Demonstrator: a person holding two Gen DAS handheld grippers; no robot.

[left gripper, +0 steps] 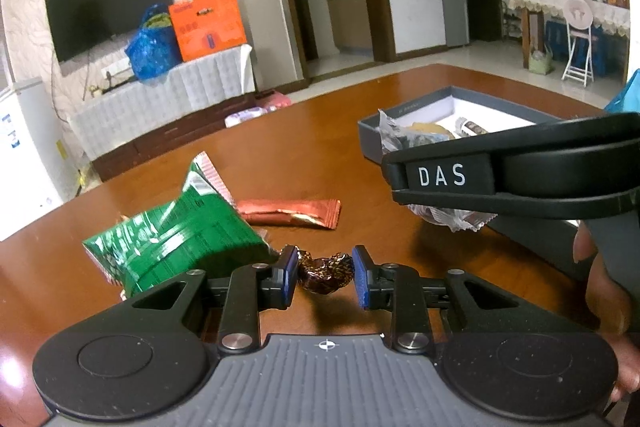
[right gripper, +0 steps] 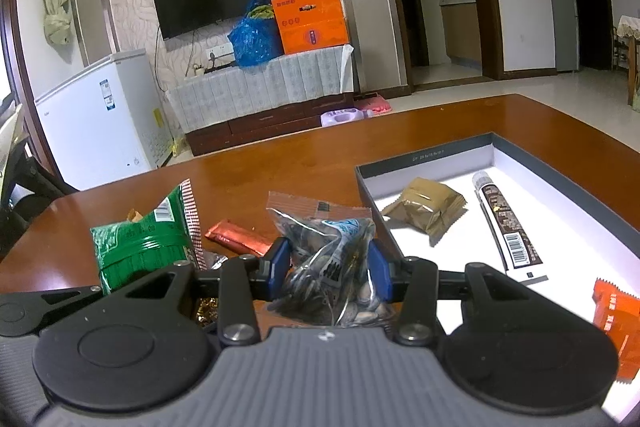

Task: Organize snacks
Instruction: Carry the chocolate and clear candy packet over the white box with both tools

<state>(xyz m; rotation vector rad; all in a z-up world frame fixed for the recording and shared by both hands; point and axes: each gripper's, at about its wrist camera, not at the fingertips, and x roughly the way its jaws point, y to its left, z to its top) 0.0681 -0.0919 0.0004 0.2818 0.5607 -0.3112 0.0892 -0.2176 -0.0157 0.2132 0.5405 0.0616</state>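
White letters "DAS" stand on the right gripper's black arm [left gripper: 442, 175]; other print is too small to read.

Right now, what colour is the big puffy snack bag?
Green bag, red-and-white sealed edge; clearest in left wrist view.

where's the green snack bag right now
The green snack bag lies on the wooden table, left in both wrist views, just left of the red wrapper and outside the grey box.
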